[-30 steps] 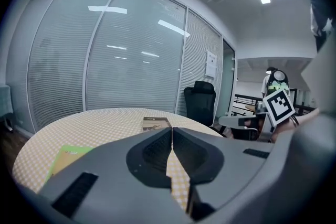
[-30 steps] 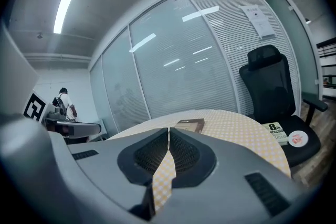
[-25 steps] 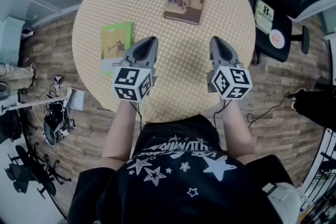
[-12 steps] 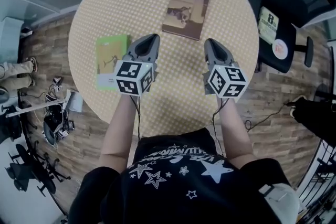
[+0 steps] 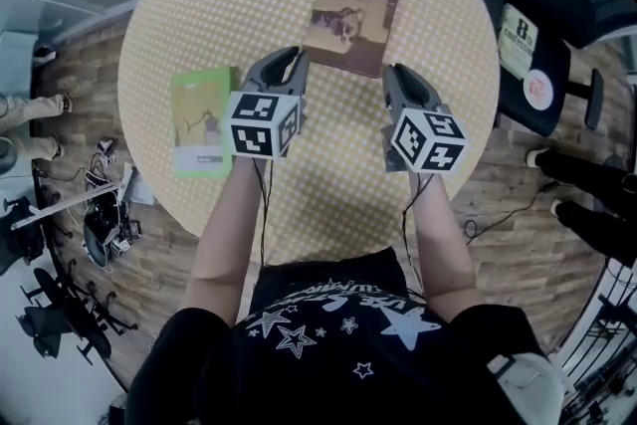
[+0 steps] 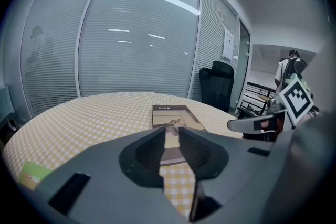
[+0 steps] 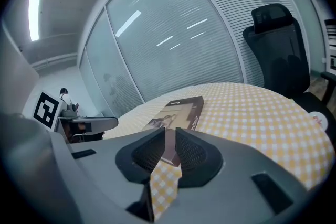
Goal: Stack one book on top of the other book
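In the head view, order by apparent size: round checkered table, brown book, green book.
1. Round yellow-checkered table, clearly largest.
2. Brown rectangular book, then green rectangular book: nearly alike, brown slightly wider, so unsure.

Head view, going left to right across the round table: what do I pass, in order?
Green book → left gripper, its jaws just opening slightly with nothing between them → brown book → right gripper, also empty → black office chair beside the table.
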Demonstrator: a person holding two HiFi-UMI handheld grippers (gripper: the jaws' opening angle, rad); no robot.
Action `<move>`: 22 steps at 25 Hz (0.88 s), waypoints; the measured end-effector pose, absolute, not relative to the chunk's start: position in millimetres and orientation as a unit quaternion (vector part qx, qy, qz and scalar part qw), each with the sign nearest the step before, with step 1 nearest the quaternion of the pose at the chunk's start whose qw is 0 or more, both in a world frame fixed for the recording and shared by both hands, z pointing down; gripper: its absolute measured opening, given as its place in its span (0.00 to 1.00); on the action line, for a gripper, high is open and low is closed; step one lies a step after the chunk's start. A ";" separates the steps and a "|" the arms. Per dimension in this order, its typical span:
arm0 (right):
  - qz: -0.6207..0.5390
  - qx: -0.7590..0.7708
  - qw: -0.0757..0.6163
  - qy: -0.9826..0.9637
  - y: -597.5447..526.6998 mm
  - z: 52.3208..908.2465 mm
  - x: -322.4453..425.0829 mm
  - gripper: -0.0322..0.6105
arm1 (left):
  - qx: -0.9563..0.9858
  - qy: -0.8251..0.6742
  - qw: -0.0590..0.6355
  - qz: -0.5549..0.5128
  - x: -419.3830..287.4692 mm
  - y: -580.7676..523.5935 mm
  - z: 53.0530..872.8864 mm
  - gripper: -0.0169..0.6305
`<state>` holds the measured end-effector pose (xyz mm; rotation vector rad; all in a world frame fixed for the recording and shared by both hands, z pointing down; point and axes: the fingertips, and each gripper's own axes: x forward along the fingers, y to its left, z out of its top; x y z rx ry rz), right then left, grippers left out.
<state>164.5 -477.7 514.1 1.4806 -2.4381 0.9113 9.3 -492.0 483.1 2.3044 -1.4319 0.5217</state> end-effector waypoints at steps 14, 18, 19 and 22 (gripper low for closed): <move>0.365 0.459 0.103 -0.803 -504.7 554.2 139.6 0.37 | 0.789 -0.490 0.280 0.242 10.5 -528.5 547.8 0.43; 0.380 0.458 0.110 -0.796 -509.3 561.3 134.7 0.38 | 0.787 -0.477 0.302 0.248 17.1 -534.0 560.0 0.46; 0.384 0.459 0.109 -0.794 -510.2 562.7 134.2 0.38 | 0.786 -0.476 0.306 0.249 17.5 -535.2 562.7 0.47; 0.391 0.461 0.114 -0.788 -511.9 566.6 134.1 0.38 | 0.783 -0.475 0.320 0.244 15.8 -537.1 567.2 0.49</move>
